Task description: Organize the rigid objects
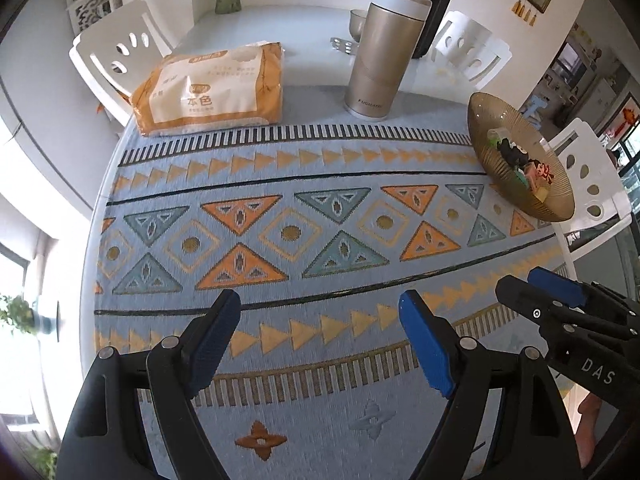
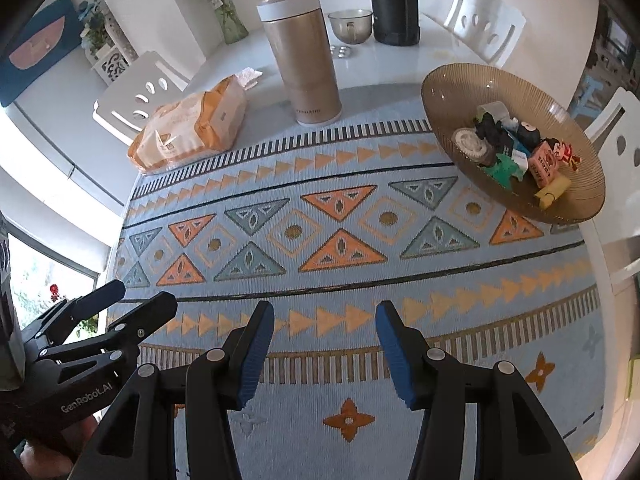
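Amber glass bowl holding small toys; left gripper & right gripper hovering w/ fingers wide apart, nothing gripped.

The left gripper, black with blue pads, tilts steeply down over the patterned table, jaws wide apart and empty. Just beside it, the right gripper tilts likewise, its jaws narrower, gripping nothing.
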`<state>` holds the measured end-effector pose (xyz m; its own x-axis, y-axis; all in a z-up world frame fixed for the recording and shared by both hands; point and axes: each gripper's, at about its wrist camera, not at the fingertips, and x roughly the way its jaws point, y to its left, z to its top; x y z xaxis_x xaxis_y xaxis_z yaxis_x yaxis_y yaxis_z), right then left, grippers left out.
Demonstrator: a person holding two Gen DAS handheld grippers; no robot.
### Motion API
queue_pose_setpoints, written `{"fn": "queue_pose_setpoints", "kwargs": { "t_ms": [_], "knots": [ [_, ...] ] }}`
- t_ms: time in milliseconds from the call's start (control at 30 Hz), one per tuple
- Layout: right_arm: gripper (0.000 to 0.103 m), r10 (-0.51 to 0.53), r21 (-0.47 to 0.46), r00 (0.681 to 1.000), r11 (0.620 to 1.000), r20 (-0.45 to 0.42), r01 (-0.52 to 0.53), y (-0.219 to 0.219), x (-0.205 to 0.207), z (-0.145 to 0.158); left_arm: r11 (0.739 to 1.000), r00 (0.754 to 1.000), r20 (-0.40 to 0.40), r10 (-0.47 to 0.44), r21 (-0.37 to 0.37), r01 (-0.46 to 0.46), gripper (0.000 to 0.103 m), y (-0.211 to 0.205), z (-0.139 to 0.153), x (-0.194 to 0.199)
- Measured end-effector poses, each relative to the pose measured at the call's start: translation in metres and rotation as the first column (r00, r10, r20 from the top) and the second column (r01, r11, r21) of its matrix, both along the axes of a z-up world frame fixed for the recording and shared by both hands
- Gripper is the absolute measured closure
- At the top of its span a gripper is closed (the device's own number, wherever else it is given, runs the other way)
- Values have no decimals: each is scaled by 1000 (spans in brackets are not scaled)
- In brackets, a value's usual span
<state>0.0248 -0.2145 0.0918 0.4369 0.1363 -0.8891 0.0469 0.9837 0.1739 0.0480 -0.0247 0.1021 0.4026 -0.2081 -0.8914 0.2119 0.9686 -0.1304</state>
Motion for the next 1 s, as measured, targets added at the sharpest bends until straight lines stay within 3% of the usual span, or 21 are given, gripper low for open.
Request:
{"fn": "queue_pose_setpoints", "kwargs": {
  "t_ms": [267, 1000],
  "knots": [
    [52, -11, -11, 1000, 1000, -4, 11, 0, 1, -1, 999, 1000, -22, 16, -36, -16, 23, 6, -4, 4],
    [52, -18, 3, 999, 1000, -49, 18, 0, 2, -14, 1000, 999, -43, 0, -25, -1, 23, 2, -12, 5]
  ]
}}
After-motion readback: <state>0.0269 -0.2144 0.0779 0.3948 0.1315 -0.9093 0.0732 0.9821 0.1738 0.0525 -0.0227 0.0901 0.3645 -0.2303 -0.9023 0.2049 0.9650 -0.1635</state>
